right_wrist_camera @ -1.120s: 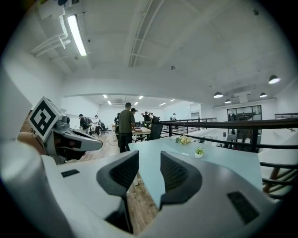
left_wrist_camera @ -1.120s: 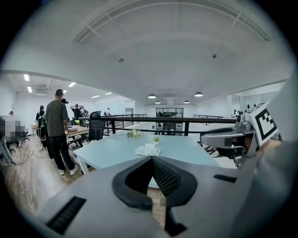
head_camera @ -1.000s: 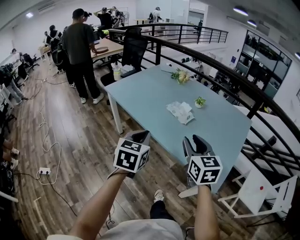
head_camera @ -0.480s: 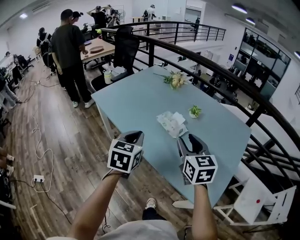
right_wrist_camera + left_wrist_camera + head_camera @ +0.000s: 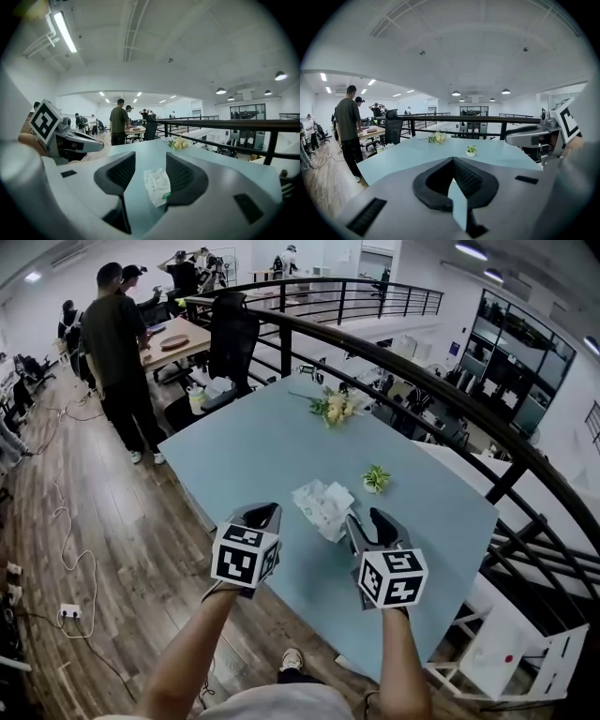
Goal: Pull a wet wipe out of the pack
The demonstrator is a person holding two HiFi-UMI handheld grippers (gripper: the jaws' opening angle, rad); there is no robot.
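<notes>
The wet wipe pack [image 5: 323, 505], white and crinkled, lies flat on the light blue table [image 5: 253, 442]. In the right gripper view the pack [image 5: 157, 186] shows ahead through the gap between the jaws. My right gripper [image 5: 371, 523] hovers over the table's near edge just short of the pack; its jaws are opening, with nothing pressed between them [image 5: 145, 176]. My left gripper [image 5: 262, 516] is level with it to the left of the pack, its pads meeting at the tips [image 5: 452, 164] and holding nothing.
A small potted plant [image 5: 376, 478] stands just beyond the pack, and a bunch of flowers [image 5: 333, 407] lies at the far end. A black railing [image 5: 441, 395] runs behind the table. An office chair [image 5: 232, 343] and people [image 5: 117, 343] stand at the back left.
Both grippers have moved forward from over the floor to the table's near edge, so the pack is much closer. The right jaws have spread wider.
</notes>
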